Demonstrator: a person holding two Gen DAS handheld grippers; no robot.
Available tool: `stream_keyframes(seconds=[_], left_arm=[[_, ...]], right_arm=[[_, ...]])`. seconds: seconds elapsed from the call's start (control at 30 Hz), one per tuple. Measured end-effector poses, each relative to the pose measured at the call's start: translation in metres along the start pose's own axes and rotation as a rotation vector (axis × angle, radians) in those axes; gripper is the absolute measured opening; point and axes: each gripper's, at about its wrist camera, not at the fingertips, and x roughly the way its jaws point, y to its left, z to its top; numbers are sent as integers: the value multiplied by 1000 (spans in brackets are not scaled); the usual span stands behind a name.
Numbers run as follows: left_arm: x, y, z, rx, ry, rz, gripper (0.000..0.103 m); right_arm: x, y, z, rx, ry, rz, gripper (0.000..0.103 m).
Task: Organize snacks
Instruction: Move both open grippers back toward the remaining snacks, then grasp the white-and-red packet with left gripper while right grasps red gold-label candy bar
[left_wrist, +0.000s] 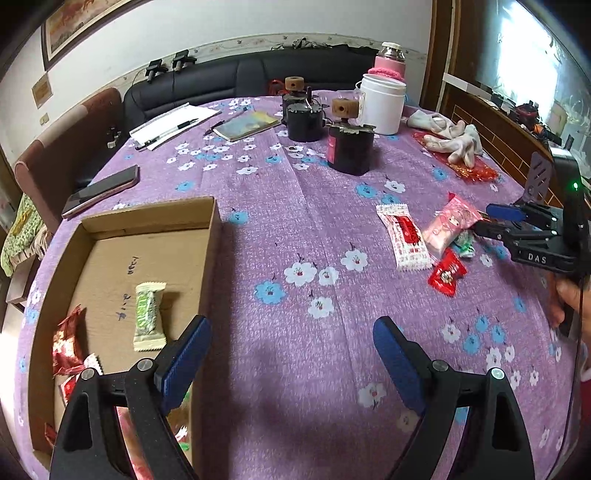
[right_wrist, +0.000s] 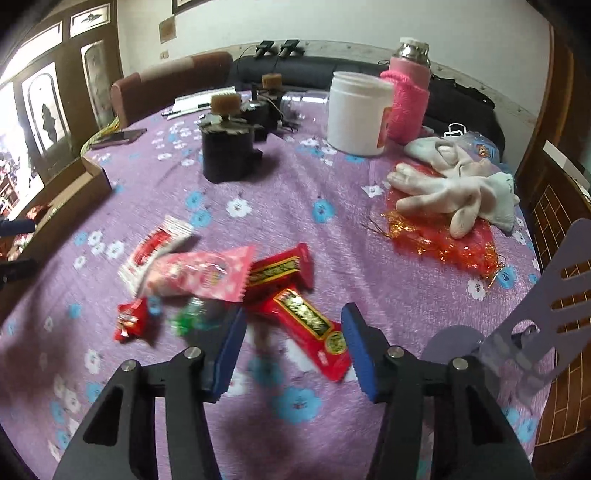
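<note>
Snacks are partly sorted, I think: a few lie in the box (left_wrist: 155, 218) by the table's left edge, while both my grippers (left_wrist: 291, 354) (right_wrist: 291, 343) hang open and empty, with a pile (right_wrist: 229, 288) near the right edge left.

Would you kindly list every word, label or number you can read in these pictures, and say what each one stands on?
"DAS": white letters on the black body of the right gripper.
Handwritten marks on the cardboard box floor: not legible.
Print on the green-and-cream snack inside the box: too small.
Gold label on the red snack bar: blurred.
Red-and-white wrapper: unreadable.
</note>
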Motion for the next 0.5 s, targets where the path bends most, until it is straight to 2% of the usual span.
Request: stream_keyframes(seconds=[0.13, 0.23, 0.27, 0.37, 0.43, 0.5], left_arm=[[14, -6, 14, -21, 12, -13, 92], [27, -17, 27, -28, 22, -35, 92], [33, -23, 32, -30, 33, -41, 92], [46, -36, 44, -44, 38, -78, 92], [56, -45, 53, -48, 40, -75, 92], [65, -50, 61, -55, 45, -85, 92]], right_arm=[[11, 0, 1, -42, 37, -10, 52], [11, 3, 1, -51, 32, -21, 44], [10, 4, 1, -48, 29, -31, 38], [10, 5, 1, -31, 25, -39, 37], [10, 4, 1, -13, 23, -40, 35], [7, 4, 1, 14, 20, -43, 30]])
